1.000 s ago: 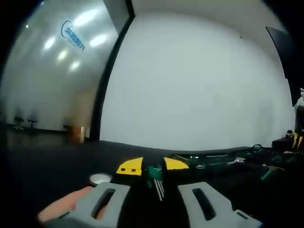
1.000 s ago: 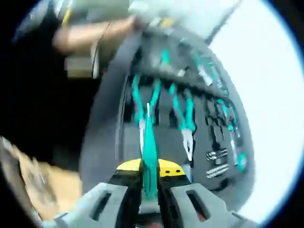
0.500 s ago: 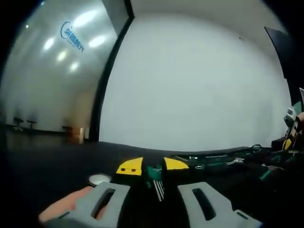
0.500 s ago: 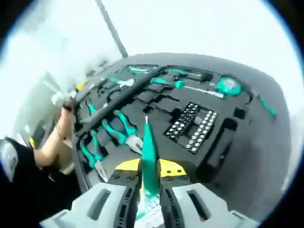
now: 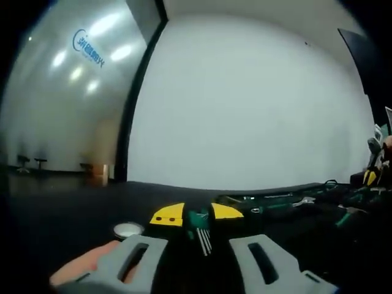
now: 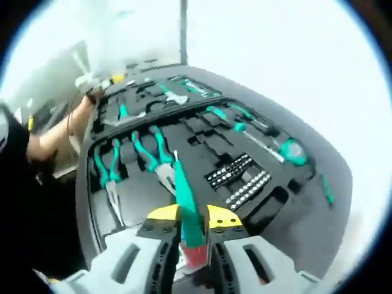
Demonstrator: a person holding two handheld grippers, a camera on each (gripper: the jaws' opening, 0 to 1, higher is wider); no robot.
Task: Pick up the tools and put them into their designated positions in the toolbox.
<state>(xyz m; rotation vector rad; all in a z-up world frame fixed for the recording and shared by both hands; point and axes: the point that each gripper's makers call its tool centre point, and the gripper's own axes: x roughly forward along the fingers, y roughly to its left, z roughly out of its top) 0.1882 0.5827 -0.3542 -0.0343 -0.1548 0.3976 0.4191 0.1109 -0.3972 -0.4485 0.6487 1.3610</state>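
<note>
Two tongs loaded. Toolbox [image 6: 294,202], black foam tray, spans centre of right gripper view; pliers [image 6: 156,160] seated left of centre, bit rows [image 6: 242,180] right of centre. My right gripper [image 6: 188,228] clamps teal-handled screwdriver [image 6: 184,199], tip over tray. My left gripper [image 5: 197,215] pinches hex key set [image 5: 201,229], low centre of left gripper view, over dark table [image 5: 61,202]. Step, I judge: carrying screwdriver to its slot. Next: find matching empty recess, align shaft, lower.

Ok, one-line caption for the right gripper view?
Right gripper holding a green-handled tool above the open toolbox, pliers and bits already seated.
</note>
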